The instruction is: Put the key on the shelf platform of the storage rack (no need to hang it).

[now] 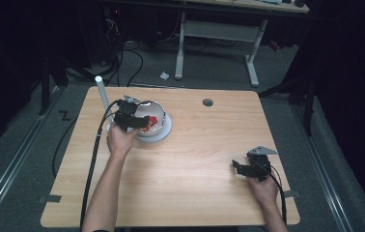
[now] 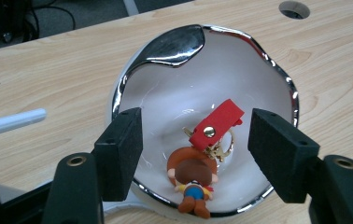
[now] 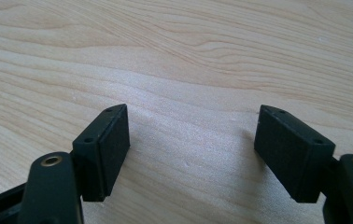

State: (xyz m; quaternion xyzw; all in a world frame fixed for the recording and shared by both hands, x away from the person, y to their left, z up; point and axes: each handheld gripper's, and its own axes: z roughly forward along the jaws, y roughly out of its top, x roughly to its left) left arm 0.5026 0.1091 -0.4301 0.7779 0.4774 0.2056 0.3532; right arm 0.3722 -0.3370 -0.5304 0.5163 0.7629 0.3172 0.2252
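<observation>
Over bowl (image 2: 202, 60) at bench (image 1: 195, 159) left-rear, left claw (image 2: 195, 149) hovers spread wide, nothing pinched — keychain figure (image 2: 193, 184) with red strap (image 2: 216, 123) lies inside bowl, between pads but untouched. Risks, as judged: closing too high catches only strap, so figure swings; pad striking chrome rim tips or slides bowl; glossy wall lets figure slip away. Far right, near bench edge, right claw (image 3: 191, 154) rests spread, empty — no help steadying bowl.
</observation>
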